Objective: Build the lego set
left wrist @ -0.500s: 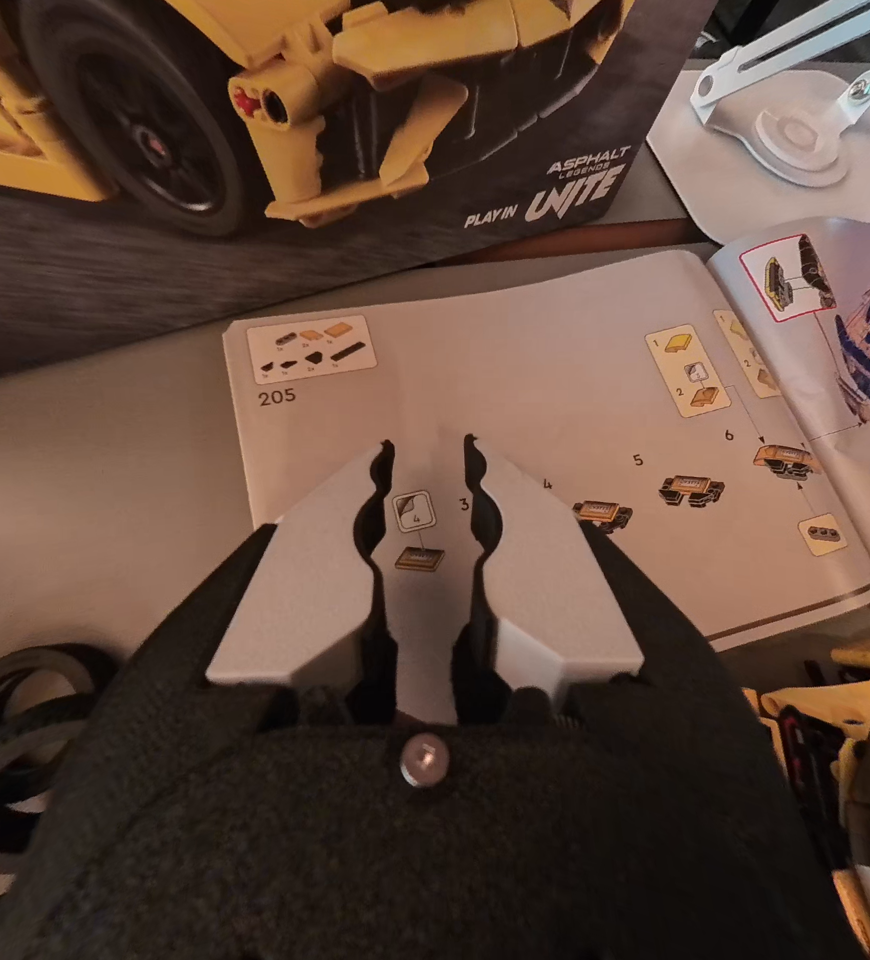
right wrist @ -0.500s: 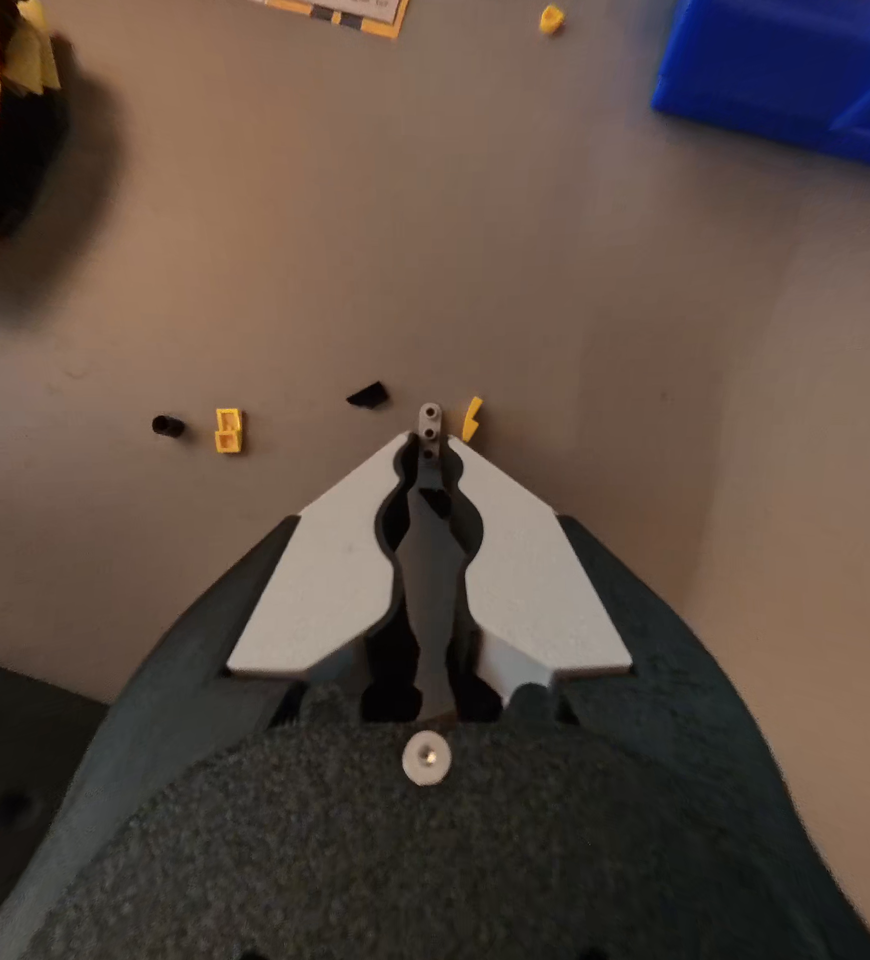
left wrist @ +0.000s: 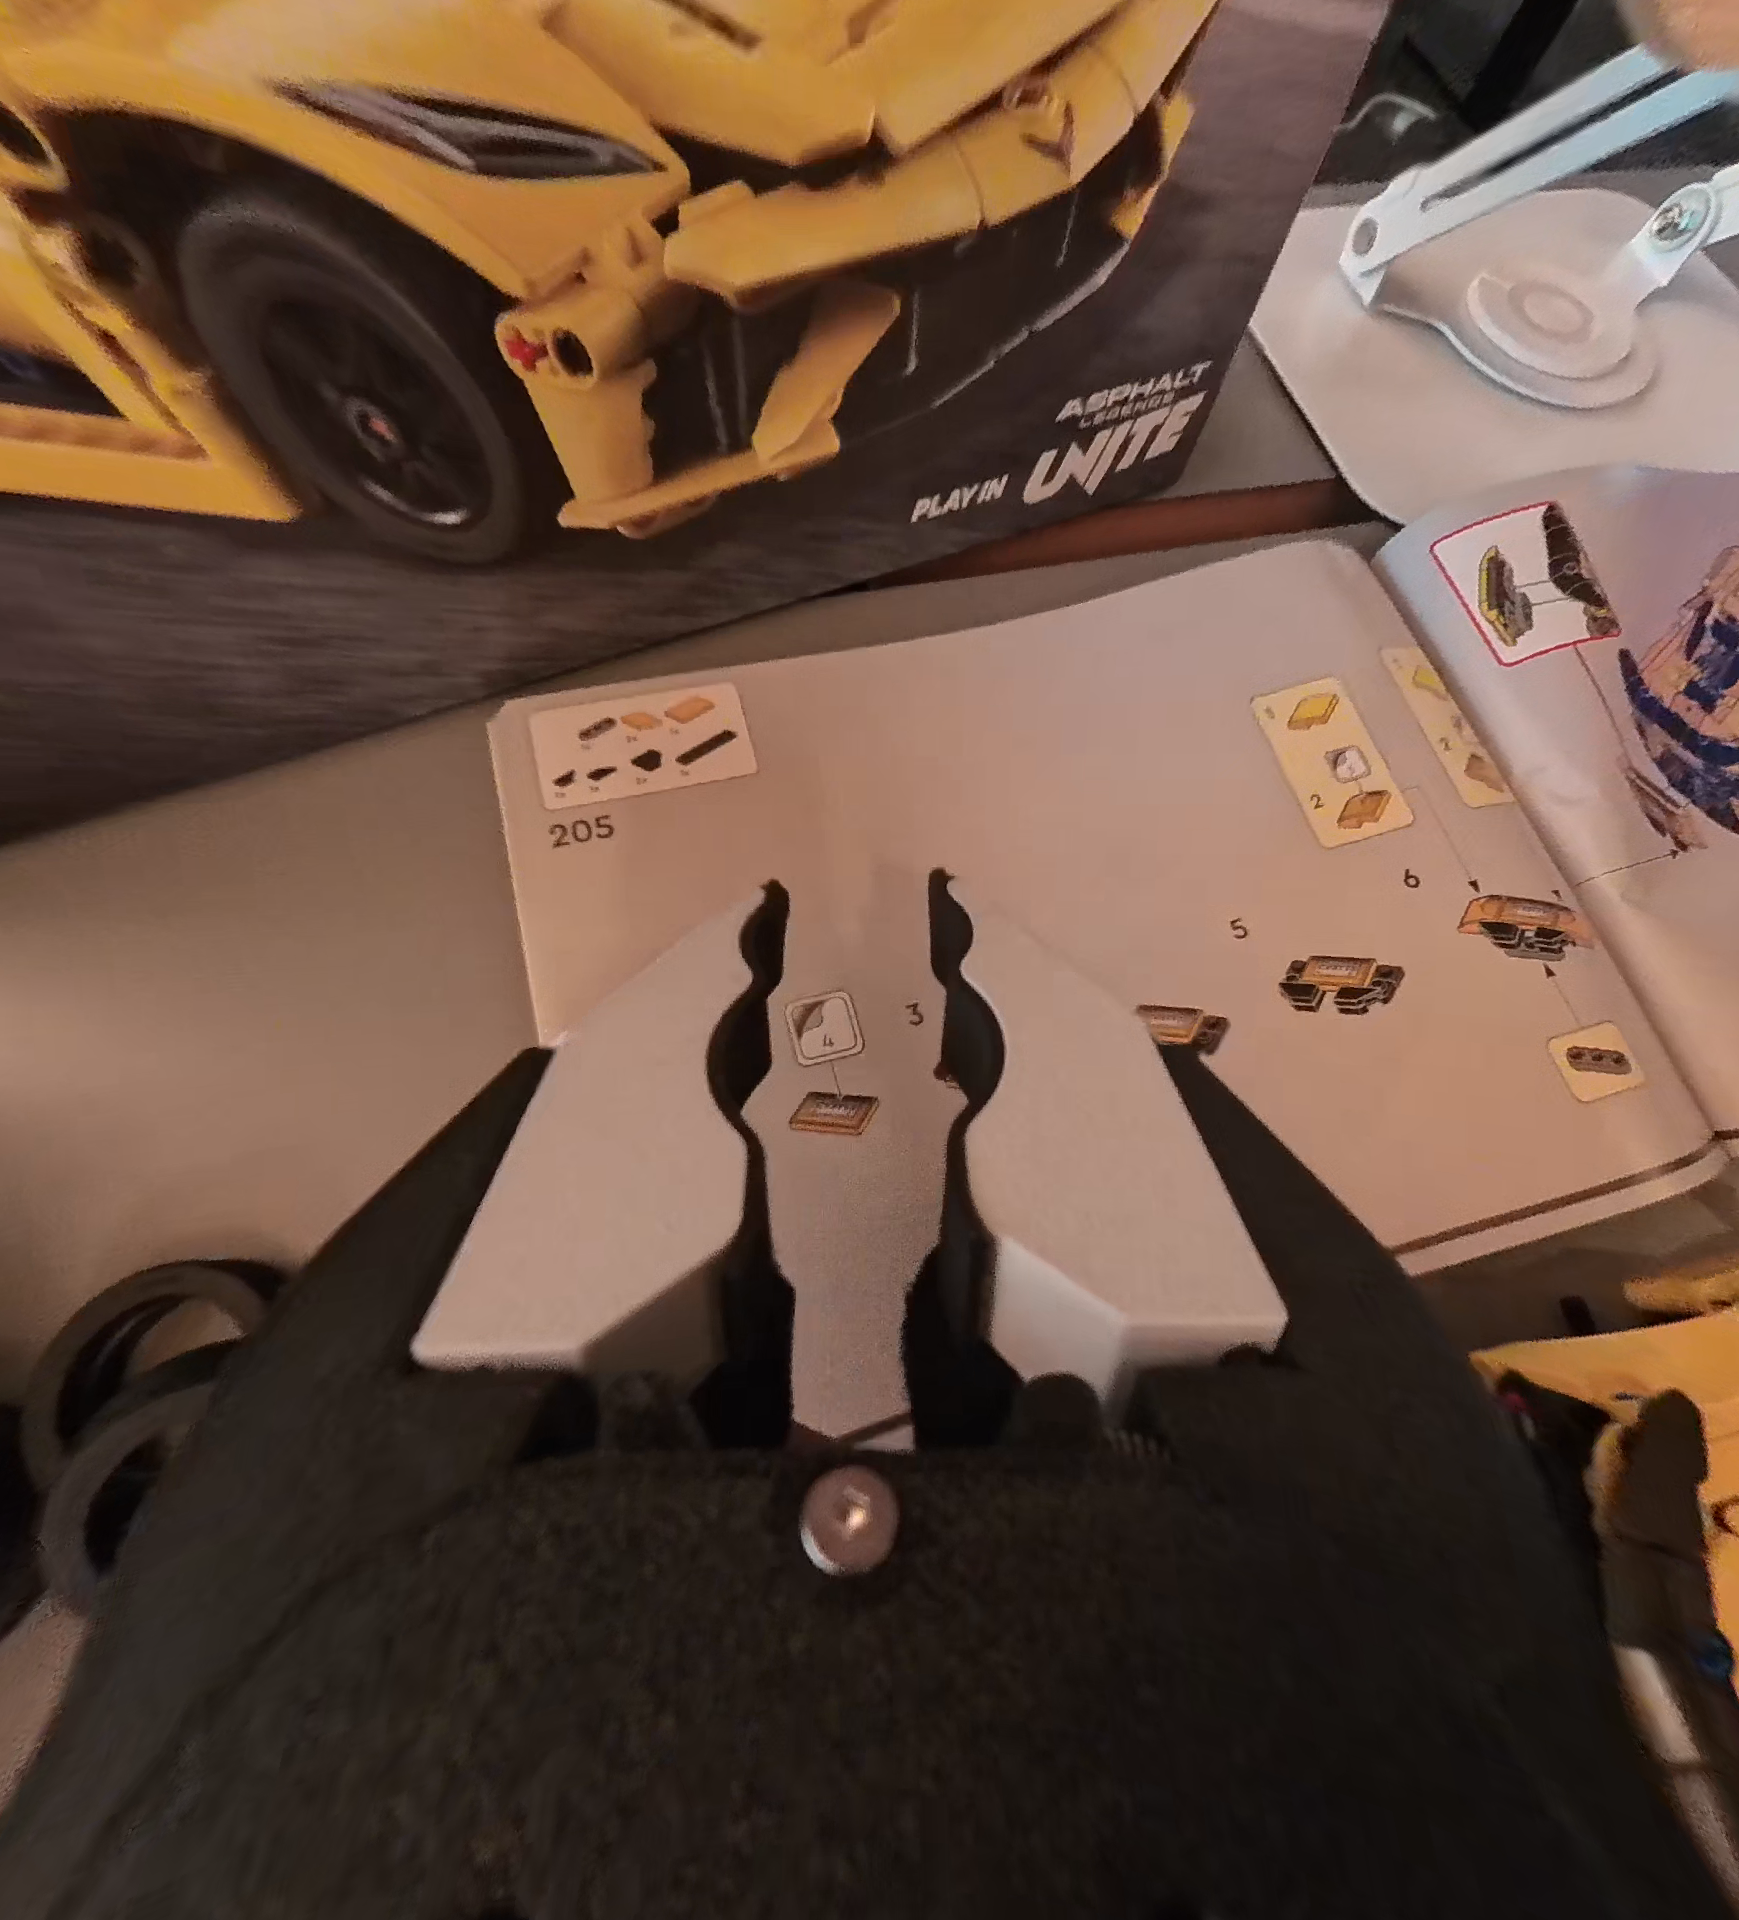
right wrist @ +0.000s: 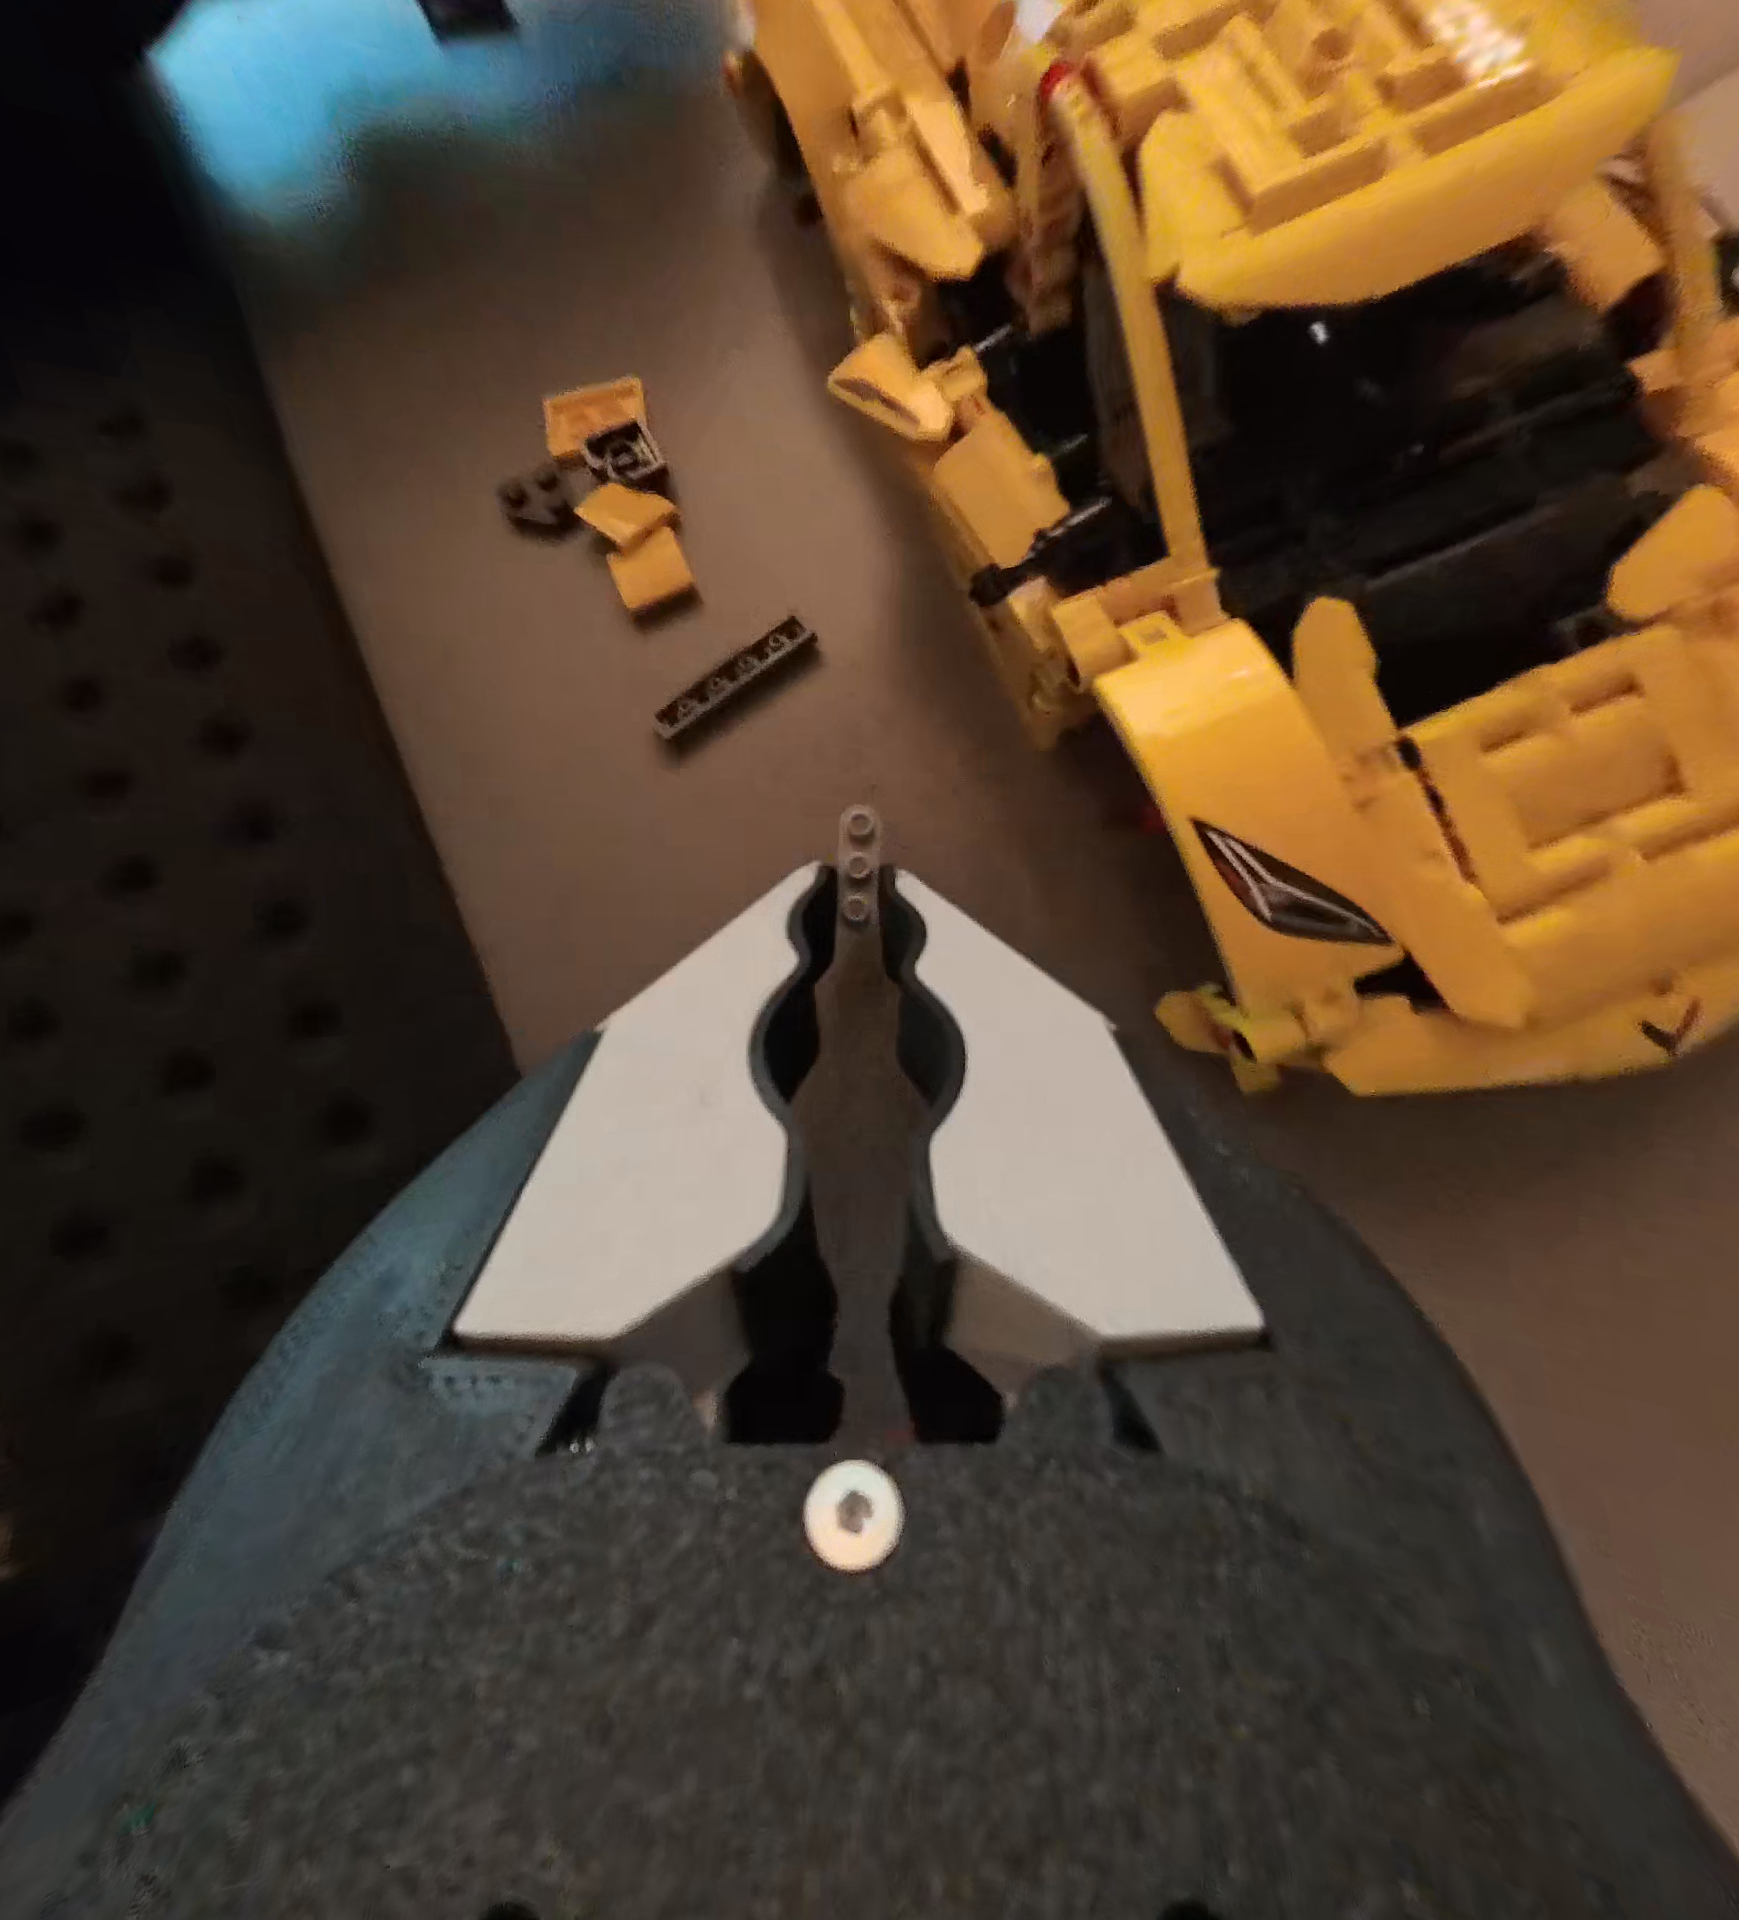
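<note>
Lego car [right wrist: 1364, 540], yellow and part-built, sits ahead-right of the right gripper [right wrist: 857, 883], whose jaws are clamped on a small grey studded plate [right wrist: 858, 864]. Only this view shows loose pieces: a yellow-and-black cluster [right wrist: 610, 488] and a black strip [right wrist: 735, 677], ahead-left. Left view alone shows the open instruction booklet [left wrist: 1052, 748] under the left gripper [left wrist: 852, 883], jaws apart, empty; set box [left wrist: 532, 312] beyond; black tyres [left wrist: 127, 1382] at lower left.
</note>
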`<state>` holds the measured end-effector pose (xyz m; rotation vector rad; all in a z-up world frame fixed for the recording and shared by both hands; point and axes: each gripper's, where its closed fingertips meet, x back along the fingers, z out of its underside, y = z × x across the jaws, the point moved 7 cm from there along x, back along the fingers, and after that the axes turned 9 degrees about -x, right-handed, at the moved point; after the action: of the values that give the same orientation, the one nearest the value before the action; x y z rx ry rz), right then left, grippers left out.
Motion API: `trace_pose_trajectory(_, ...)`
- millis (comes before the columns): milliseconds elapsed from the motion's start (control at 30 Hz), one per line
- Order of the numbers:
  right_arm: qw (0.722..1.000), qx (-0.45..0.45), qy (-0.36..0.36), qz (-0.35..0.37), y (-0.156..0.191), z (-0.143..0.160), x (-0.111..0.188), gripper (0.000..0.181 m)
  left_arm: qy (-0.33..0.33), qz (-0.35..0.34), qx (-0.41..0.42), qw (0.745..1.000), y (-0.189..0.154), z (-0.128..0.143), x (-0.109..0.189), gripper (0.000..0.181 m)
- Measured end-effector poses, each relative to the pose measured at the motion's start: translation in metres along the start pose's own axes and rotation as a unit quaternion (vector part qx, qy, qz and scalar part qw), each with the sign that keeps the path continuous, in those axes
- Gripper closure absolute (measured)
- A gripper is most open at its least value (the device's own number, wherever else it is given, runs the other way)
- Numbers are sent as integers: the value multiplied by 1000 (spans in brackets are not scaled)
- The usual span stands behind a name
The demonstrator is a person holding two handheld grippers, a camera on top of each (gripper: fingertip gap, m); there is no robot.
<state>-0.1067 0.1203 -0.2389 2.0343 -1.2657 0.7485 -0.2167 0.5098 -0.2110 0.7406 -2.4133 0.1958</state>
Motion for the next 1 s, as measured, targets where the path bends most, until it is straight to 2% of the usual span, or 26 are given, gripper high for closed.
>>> trace_pose_trajectory(133,1000,3,4,-4,0,2,-13,172,-15,6,-5,1000,-5,-7,16,153)
trace_pose_trajectory(167,1000,-1,-3,-2,0,2,-11,165,-15,14,-6,1000,-8,-8,21,153)
trace_pose_trajectory(300,998,-20,-53,30,-3,7,15,152,-18,100,-22,995,-43,6,73,153)
trace_pose_trajectory(367,996,-34,-60,52,-6,23,32,143,-8,131,-56,990,-69,36,108,153)
trace_pose_trajectory(433,993,-27,-73,88,-8,40,48,138,15,152,-85,985,-93,82,141,153)
trace_pose_trajectory(500,989,-6,-91,116,-7,51,58,138,37,183,-90,978,-113,123,165,154)
trace_pose_trajectory(533,987,7,-96,133,-7,52,62,138,39,187,-84,978,-118,135,174,154)
trace_pose_trajectory(667,984,42,-89,149,-2,53,59,139,21,161,-64,985,-118,145,189,153)
trace_pose_trajectory(833,978,74,-95,170,6,55,59,137,22,114,-100,988,-124,156,195,153)
trace_pose_trajectory(933,982,59,-81,158,12,59,57,136,22,96,-89,991,-121,161,201,153)
trace_pose_trajectory(1000,988,18,-52,147,16,69,56,138,-1,89,-68,994,-118,161,205,153)
